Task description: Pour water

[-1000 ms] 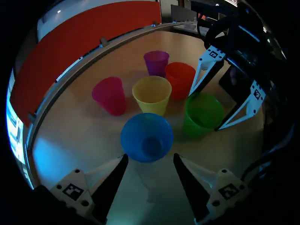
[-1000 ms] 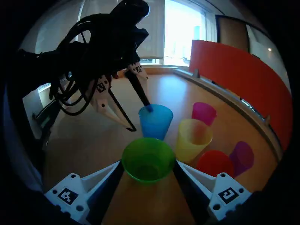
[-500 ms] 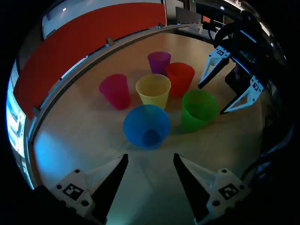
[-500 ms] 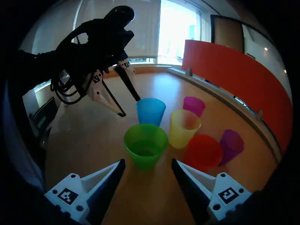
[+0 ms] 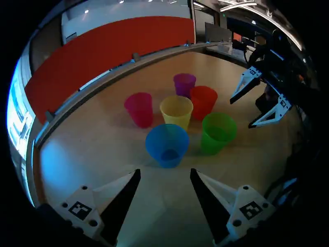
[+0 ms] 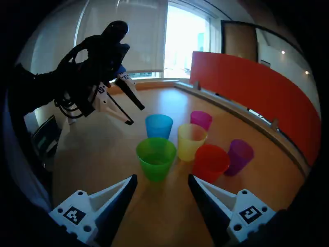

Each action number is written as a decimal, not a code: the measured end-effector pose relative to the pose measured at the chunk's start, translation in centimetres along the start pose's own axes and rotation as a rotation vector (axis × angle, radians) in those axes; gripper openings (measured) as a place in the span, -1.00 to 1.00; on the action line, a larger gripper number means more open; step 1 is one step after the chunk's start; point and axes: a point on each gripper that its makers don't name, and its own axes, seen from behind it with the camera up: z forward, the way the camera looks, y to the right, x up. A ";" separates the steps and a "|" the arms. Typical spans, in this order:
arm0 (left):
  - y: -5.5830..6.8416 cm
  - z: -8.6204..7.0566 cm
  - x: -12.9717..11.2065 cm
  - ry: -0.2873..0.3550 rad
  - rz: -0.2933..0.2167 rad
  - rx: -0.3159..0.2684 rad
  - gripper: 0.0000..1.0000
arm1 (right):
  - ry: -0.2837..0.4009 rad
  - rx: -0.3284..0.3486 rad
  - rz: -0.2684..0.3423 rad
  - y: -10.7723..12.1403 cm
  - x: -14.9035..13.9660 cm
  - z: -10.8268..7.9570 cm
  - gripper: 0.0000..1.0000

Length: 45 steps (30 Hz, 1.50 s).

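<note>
Blue cup (image 5: 167,144) stands ahead of left hand-held gripper (image 5: 164,170).

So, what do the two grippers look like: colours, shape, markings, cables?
Both the left gripper and the right gripper have two white fingers that taper to a point, with black inner faces. Each finger base carries a square black-and-white marker. In the right gripper view, the left gripper's body is dark, with black cables looped under it.

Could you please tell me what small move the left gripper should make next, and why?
Probably ease the left gripper forward until its open fingers straddle the blue cup: it stands upright straight ahead, ungripped, and pouring needs a held cup.
</note>
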 end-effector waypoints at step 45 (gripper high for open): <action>-9.2 -14.4 6.2 0.694 -0.260 0.644 0.79 | 0.421 -0.615 0.094 9.4 8.7 -10.1 0.91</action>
